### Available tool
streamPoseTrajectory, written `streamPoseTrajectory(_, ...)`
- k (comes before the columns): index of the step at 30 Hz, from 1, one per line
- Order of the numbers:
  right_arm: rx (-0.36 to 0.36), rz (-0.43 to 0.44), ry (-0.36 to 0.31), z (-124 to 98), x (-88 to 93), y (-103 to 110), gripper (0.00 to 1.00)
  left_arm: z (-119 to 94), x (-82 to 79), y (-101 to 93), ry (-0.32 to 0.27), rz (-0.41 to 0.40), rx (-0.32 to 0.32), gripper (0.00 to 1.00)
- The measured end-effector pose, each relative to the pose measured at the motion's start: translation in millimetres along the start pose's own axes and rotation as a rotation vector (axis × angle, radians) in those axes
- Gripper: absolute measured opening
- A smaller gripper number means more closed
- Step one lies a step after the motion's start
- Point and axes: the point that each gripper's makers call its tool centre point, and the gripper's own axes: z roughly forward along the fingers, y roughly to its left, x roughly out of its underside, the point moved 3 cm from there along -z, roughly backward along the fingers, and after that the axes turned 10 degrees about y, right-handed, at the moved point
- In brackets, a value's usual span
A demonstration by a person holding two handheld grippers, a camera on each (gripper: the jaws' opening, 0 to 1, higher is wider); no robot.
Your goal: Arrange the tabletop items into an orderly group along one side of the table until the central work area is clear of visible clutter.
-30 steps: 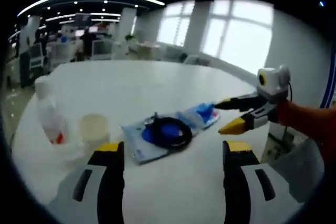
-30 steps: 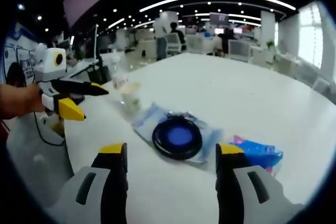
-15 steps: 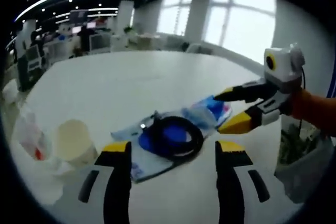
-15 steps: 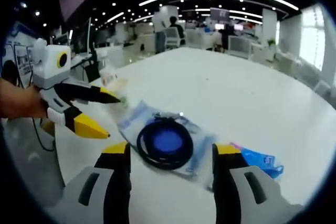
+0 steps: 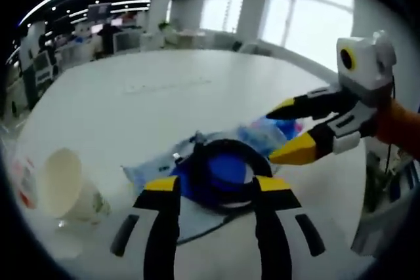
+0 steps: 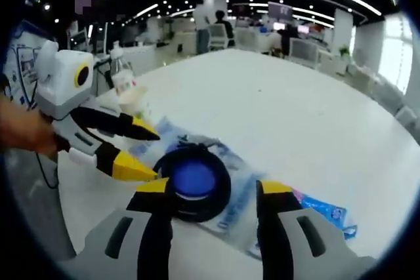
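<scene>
Left gripper view has the left gripper [image 5: 213, 185] low over the coiled black cable [image 5: 226, 172], which lies on a clear plastic bag [image 5: 147, 174] with blue print on the white surface [image 5: 151, 96]. Fingers are apart, straddling the near side of the coil, holding nothing that I can make out. The right gripper [image 5: 283, 132] comes in from the right, its yellow-tipped fingers spread, hovering just above the blue packet [image 5: 266, 137] beside the coil; whether it touches, I cannot tell.

Right gripper view shows the same meeting: the right gripper [image 6: 211, 191] with fingers apart over the cable [image 6: 193, 180], the left gripper [image 6: 143, 152] open at the coil's edge, the packet [image 6: 325, 211] off to the right.

Handling, I judge: cable light, floppy, springy; the bag slick and thin, likely to slide. Best pinch across the coil's bundled strands, or bag and cable together at an edge.

A paper cup [image 5: 62, 185] lies tipped at left, light and easily crushed, and a clear bottle [image 6: 121, 77] stands at the surface's edge.
</scene>
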Motion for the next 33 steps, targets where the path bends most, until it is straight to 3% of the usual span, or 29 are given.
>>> streamPoseTrajectory(16, -0.026, 0.029, 0.079, 37, 7.0, -6, 0.35, 17, 11.6, 9.3, 0.032, -0.055, -0.022, 0.32)
streamPoseTrajectory(27, -0.026, 0.057, 0.099, 42, 12.2, -5, 0.30, 19, 12.6, 5.0, 0.029, -0.063, -0.021, 0.26)
streamPoseTrajectory(33, -0.014, 0.070, 0.117, 45, 17.0, -6, 0.22, 20, 12.9, 6.7, 0.029, -0.051, -0.041, 0.23)
